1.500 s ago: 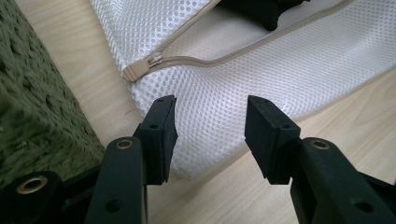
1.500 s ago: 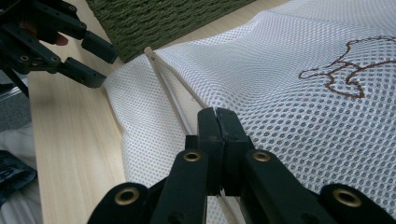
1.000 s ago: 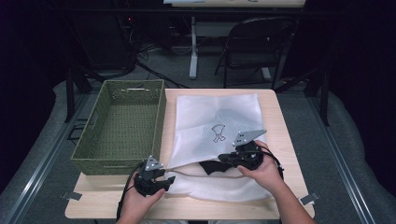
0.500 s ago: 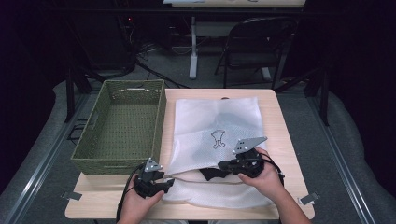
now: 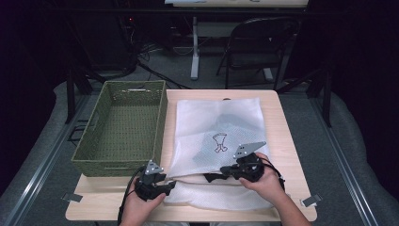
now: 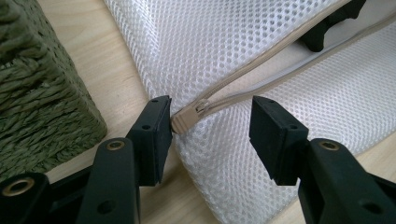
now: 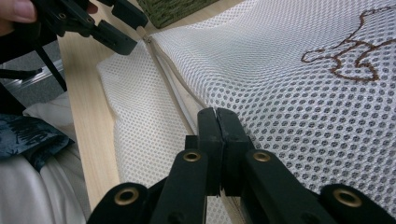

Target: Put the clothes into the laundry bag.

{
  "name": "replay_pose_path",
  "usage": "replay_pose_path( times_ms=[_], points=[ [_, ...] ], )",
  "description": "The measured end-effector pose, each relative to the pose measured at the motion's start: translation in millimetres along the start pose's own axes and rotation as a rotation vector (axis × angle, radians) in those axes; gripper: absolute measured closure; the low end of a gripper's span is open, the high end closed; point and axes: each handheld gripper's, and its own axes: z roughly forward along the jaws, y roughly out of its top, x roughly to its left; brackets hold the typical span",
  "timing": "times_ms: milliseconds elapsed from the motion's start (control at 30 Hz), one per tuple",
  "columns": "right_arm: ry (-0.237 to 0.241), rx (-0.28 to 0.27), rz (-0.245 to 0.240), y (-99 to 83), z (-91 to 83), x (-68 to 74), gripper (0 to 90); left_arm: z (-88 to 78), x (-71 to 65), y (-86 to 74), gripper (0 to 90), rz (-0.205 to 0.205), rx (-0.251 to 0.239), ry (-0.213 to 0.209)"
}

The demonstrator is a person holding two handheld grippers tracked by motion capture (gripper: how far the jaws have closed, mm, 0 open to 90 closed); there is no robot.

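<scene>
A white mesh bag (image 5: 221,122) with a brown outline drawing lies flat on the wooden table (image 5: 282,117), its zipper opening near the front edge. My left gripper (image 5: 168,186) is at the bag's front left corner. Its jaws are open, and the beige zipper pull (image 6: 187,120) lies between them against the left pad (image 6: 156,130). My right gripper (image 7: 218,116) is shut on the upper edge of the zipper opening. In the high view the right gripper (image 5: 209,178) holds that edge a little off the lower layer. The left gripper (image 7: 137,28) also appears at the far end of the zipper.
A green woven basket (image 5: 122,127) stands on the table's left part, close beside the bag and my left gripper; its corner (image 6: 37,93) is just left of the jaws. A folding chair (image 5: 263,47) stands beyond the table. The person's hands come in at the front edge.
My right gripper has drifted slightly toward the table's front edge with the bag's edge in it. The left gripper has stayed at the zipper pull.
</scene>
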Motion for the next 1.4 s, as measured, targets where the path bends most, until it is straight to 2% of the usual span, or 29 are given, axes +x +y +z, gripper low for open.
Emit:
replay_pose_path(
  times_ms=[200, 300, 500, 667, 733, 967, 1100, 1400],
  points=[
    [0.000, 0.020, 0.006, -4.6, 4.9, -1.2, 89.6, -1.4, -4.1, 1.3, 49.8, 0.010, -0.033, -0.020],
    [-0.001, 0.026, 0.013, -7.4, 7.9, -2.7, 89.6, 0.7, -7.4, 2.0, 49.8, 0.029, -0.031, -0.033],
    [-0.005, 0.043, 0.023, -12.0, 12.9, -4.8, 89.5, 9.3, -16.1, 0.4, 49.9, 0.065, 0.013, -0.061],
    [-0.009, 0.057, 0.025, -15.0, 16.6, -6.3, 89.6, 11.0, -19.9, -1.1, 49.7, 0.081, 0.022, -0.051],
    [-0.010, 0.057, 0.025, -15.2, 16.9, -6.3, 89.6, 10.1, -18.0, -2.1, 49.7, 0.075, 0.021, -0.043],
    [-0.002, 0.040, 0.030, -14.3, 13.2, -6.6, 89.6, 3.6, -4.7, -6.0, 47.6, 0.014, 0.023, -0.018],
    [-0.001, 0.029, 0.033, -13.3, 10.7, -6.9, 89.6, 4.4, 0.5, -9.5, 43.5, -0.032, 0.040, -0.031],
    [-0.006, -0.019, 0.026, -5.4, -0.9, -6.8, 89.6, 6.9, 4.4, -11.4, 40.5, -0.059, 0.049, -0.042]
  ],
)
